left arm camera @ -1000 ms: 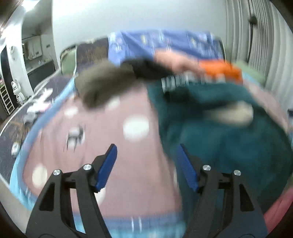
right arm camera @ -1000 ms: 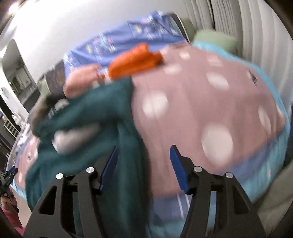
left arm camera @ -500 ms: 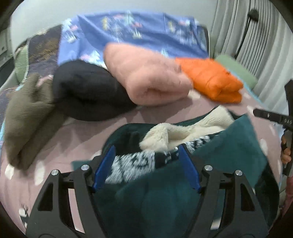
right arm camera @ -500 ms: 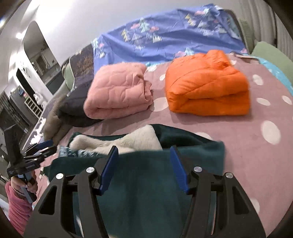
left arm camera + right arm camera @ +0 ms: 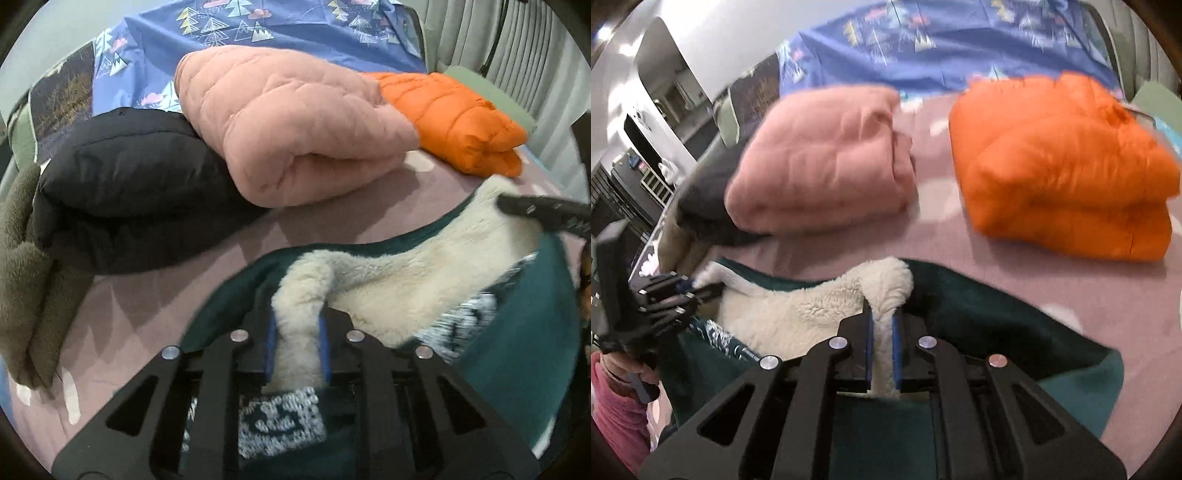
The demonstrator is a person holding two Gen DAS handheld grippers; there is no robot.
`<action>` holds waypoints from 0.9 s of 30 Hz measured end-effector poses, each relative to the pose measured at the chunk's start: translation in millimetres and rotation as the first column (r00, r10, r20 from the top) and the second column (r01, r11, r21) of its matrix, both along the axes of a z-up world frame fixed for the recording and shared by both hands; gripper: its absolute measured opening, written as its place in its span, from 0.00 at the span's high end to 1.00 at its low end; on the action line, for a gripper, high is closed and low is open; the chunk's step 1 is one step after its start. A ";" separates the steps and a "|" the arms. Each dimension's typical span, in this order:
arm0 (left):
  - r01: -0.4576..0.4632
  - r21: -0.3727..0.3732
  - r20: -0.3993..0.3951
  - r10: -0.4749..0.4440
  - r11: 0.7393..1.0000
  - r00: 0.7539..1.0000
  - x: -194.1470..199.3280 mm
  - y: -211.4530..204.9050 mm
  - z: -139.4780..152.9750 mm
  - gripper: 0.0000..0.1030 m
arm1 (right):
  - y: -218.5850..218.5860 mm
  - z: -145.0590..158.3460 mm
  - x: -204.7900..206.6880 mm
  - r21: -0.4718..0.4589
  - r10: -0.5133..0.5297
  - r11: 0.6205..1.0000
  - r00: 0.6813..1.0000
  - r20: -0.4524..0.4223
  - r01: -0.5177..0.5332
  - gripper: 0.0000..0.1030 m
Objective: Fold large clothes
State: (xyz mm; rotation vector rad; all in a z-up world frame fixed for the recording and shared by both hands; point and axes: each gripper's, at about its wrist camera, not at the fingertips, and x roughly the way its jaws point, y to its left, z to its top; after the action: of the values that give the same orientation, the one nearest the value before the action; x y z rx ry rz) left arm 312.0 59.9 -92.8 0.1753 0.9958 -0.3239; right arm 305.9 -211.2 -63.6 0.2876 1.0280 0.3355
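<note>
Left gripper [image 5: 297, 345], half a second ago spread wide above the garment, now just clamped on a cream fleece fold of the teal jacket [image 5: 517, 362]; blue pads [image 5: 324, 347] pressed into the pile on both sides. Right gripper [image 5: 882, 345] likewise just closed, pinching another cream fleece ridge of the same teal jacket [image 5: 997, 317] along its upper edge. Cream fleece lining [image 5: 798, 317] turned outward between the two grips. Beyond the jacket's far edge, a strip of bare mauve bedspread [image 5: 997, 254], then a row of folded bundles: pink quilted jacket [image 5: 291, 122], orange puffer jacket [image 5: 458, 122] to its right, black jacket [image 5: 122, 184] to its left, olive fleece [image 5: 22, 288] further left still. Behind the pink bundle, a blue tree-print sheet [image 5: 295, 29]. Widest open spread right of the jacket, below the orange bundle.
</note>
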 end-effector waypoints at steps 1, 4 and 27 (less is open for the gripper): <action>-0.010 0.002 -0.017 0.010 1.000 1.000 7.7 1.2 -8.3 0.83 | -1.8 -8.3 5.6 0.004 -0.014 1.000 1.000 -0.025 0.014 0.93; -0.017 0.008 -0.031 0.018 1.000 0.999 21.5 3.8 -29.5 0.70 | -4.0 -49.3 19.8 -0.003 -0.025 1.000 0.997 -0.071 0.025 0.91; -0.051 0.134 0.105 0.038 0.990 0.994 -1.7 -30.7 -37.2 0.38 | 80.9 -35.6 -23.6 -0.367 0.120 0.928 0.985 0.122 -0.067 0.40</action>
State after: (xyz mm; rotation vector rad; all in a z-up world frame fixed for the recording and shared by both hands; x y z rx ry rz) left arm 310.3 29.2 -130.1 0.2906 0.9197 -0.2040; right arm 282.4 -130.3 -99.2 -0.1181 0.9430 0.2424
